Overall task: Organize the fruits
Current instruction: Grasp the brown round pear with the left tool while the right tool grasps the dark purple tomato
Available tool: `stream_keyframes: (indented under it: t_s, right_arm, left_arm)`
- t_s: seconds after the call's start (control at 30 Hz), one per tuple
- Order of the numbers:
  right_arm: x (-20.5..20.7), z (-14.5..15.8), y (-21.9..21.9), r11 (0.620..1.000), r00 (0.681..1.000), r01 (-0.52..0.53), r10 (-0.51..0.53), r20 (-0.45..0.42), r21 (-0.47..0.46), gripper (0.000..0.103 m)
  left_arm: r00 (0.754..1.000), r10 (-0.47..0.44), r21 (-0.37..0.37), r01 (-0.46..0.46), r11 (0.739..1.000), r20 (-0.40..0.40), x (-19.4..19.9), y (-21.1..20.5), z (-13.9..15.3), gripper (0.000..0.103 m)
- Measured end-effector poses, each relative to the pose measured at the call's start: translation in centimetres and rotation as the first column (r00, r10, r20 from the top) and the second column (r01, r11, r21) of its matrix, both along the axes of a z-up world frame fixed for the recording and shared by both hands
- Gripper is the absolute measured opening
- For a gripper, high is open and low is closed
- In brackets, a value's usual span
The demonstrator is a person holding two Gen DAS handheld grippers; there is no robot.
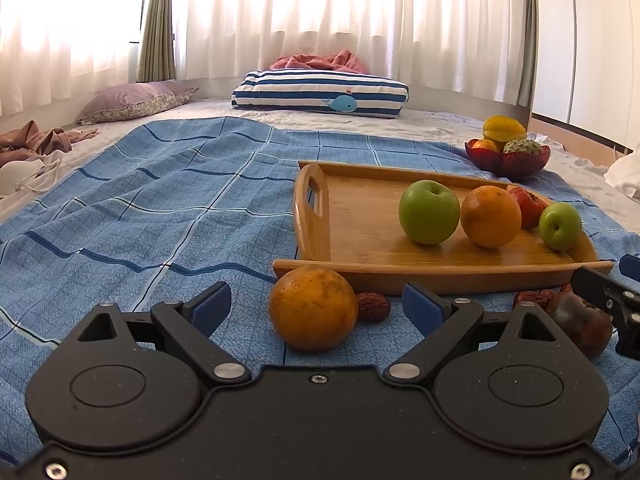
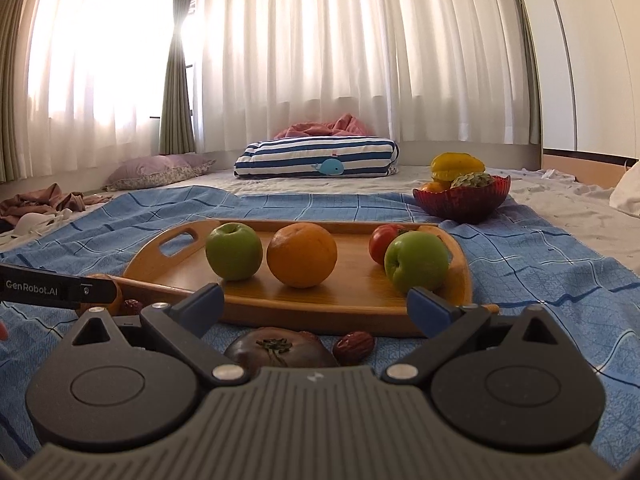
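Fruit awaits sorting on a blue checked bedspread (image 1: 160,208): the left gripper (image 1: 316,304), jaws wide and empty, frames a loose orange (image 1: 313,308) beside a red date (image 1: 373,307); the right gripper (image 2: 314,304), equally wide, hovers over a dark persimmon (image 2: 276,350) before the wooden tray (image 2: 352,300) holding apples and an orange
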State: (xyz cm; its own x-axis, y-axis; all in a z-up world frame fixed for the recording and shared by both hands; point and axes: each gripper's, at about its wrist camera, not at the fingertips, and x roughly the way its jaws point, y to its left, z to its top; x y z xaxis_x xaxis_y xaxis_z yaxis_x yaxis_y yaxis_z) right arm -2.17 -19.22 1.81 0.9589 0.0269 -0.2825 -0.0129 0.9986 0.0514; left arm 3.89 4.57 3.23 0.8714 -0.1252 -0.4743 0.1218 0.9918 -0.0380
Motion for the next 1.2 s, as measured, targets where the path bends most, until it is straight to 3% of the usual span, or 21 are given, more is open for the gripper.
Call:
stream_keyframes:
  t_s: [0.27, 0.53, 0.93, 1.2]
  right_arm:
    - [-0.5, -0.3, 0.7, 0.999, 1.0, -0.025, 0.025, -0.005, -0.039, 0.103]
    - [-0.6, -0.5, 0.9, 0.998, 0.997, -0.063, 0.062, -0.036, -0.024, 0.101]
    - [-0.9, -0.9, 2.5, 0.987, 0.993, -0.113, 0.108, -0.051, -0.116, 0.096]
    - [-0.8, -0.9, 2.5, 0.987, 0.992, -0.112, 0.105, -0.065, -0.119, 0.091]
  left_arm:
    - [1.0, -0.009, 0.008, 0.009, 1.0, 0.006, -0.2, -0.3, -0.2, 0.091]
    - [1.0, -0.009, -0.031, 0.009, 0.999, 0.024, -0.7, 0.1, 0.1, 0.088]
    - [1.0, -0.016, -0.037, 0.016, 0.999, -0.008, -0.4, 0.1, -0.3, 0.074]
    - [1.0, -0.01, -0.03, 0.01, 1.0, -0.019, -0.3, 0.0, -0.4, 0.063]
